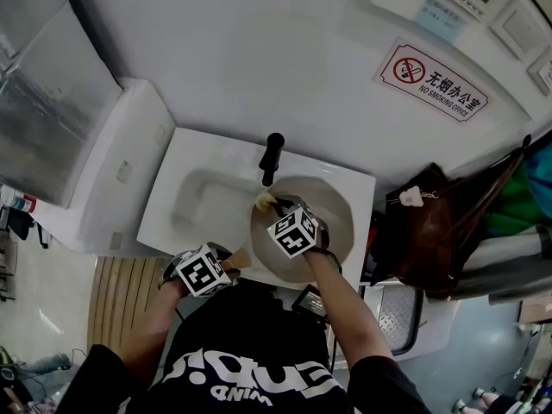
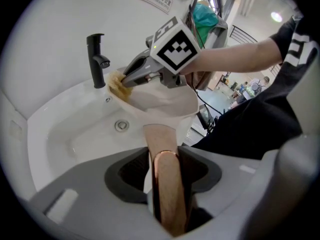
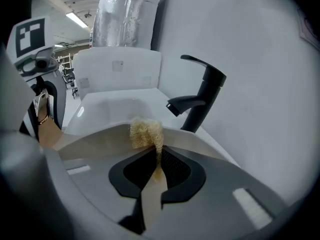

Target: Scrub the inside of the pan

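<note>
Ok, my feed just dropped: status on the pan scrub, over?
Left gripper shut on pan handle. Right gripper shut on scrubber, at pan's rim over the sink. Faucet close beside scrubber.

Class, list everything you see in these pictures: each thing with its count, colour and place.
Sink: one, white, by the wall.
Tap: one, black, sink's back edge.
Drain: one, metal, in sink.
Pan: one, cream, wooden handle, over sink.
Scrubber: one, yellowish, at pan's far rim.
Sign: one, white-red, on wall.
Bag: one, brown, right of sink.
Left gripper: one, grey, shut on pan handle.
Right gripper: one, grey, shut on scrubber.
</note>
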{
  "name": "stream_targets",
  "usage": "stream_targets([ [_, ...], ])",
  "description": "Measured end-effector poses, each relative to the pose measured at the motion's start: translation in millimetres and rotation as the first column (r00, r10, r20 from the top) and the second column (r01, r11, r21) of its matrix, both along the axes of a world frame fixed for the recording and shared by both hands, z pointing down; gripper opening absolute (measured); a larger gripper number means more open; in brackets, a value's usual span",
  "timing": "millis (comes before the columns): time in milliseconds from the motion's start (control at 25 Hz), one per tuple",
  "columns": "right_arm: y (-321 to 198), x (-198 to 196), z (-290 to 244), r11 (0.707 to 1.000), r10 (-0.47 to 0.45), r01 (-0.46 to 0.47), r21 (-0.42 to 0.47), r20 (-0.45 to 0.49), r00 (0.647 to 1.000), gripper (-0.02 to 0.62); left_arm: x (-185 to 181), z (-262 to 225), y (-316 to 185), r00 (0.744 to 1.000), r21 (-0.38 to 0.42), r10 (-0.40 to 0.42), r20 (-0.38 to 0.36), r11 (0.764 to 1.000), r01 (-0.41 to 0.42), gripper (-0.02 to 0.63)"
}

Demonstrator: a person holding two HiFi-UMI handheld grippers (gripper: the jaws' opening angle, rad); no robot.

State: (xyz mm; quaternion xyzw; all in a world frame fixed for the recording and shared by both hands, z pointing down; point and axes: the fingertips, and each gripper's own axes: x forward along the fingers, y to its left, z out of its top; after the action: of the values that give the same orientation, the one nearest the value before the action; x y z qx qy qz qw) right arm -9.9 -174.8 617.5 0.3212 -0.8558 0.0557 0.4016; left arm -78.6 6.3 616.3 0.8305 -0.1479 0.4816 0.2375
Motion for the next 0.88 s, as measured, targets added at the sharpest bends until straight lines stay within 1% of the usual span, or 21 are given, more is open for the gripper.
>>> stream_targets([
  [320,-41,35,2,0.995,0.096,-0.095,0.021,-0.052,0.994,0.038,-1,1,1,1.000,-0.015,-0.003,-0.006,1.000,0.003,0.175],
  [440,-54,49,2,0.993,0.120,-0.117,0.035,-0.083,0.989,0.038,-2,2,1,1.000,-0.017,-0.005,-0.008,1.000,0.005,0.175],
  [600,-64,69,5,0.991,0.133,-0.126,0.051,-0.148,0.980,0.038,-2,3,1,1.000,-0.019,-0.007,-0.009,1.000,0.006,0.174],
  [760,-69,96,8,0.988,0.151,-0.139,0.068,-0.229,0.962,0.038,-3,4,0,1.000,-0.022,-0.009,-0.008,1.000,0.009,0.173],
  [880,-68,118,8,0.984,0.178,-0.163,0.077,-0.267,0.947,0.038,-3,4,1,1.000,-0.026,-0.015,-0.009,1.000,0.014,0.173],
])
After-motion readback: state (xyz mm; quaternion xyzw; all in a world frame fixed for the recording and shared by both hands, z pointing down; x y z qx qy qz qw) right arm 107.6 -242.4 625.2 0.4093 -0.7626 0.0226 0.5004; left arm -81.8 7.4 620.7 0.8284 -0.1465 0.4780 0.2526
